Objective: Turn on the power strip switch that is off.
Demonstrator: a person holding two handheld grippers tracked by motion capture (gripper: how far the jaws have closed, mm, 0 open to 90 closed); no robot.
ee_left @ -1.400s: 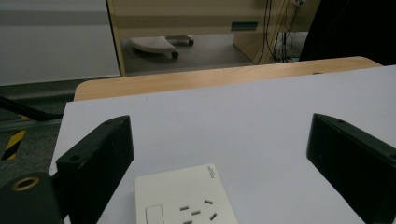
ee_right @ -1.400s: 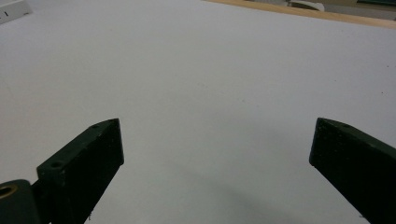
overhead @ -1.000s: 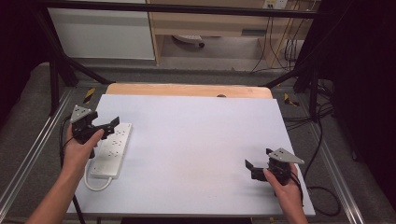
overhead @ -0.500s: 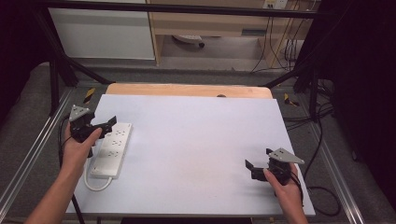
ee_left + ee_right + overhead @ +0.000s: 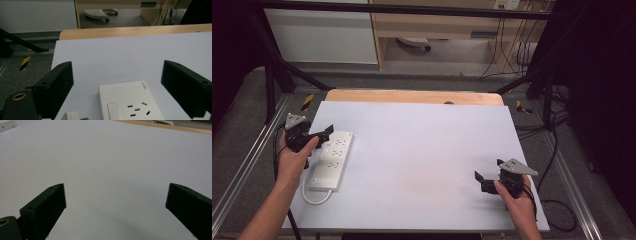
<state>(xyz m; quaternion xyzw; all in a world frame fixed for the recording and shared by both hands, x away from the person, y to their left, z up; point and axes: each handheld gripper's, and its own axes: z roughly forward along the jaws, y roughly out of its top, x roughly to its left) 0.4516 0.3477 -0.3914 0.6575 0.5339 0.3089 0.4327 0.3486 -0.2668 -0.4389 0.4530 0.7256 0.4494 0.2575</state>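
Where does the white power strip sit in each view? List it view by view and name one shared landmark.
High view: the white power strip lies at the table's left edge, beside the left gripper.
Left gripper view: its end is at bottom centre, between the open fingers.
Right gripper view: a white corner at top left, probably the strip.
Shared landmark: the wooden table edge beyond the white surface.

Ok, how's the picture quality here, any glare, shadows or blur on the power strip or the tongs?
High view: even light, no glare on the power strip, the room's edges fall dark. Left gripper view: strip sharp, the left tongs slightly soft up close. Right gripper view: a faint shadow on the table between the right tongs, whose edges blur a little.
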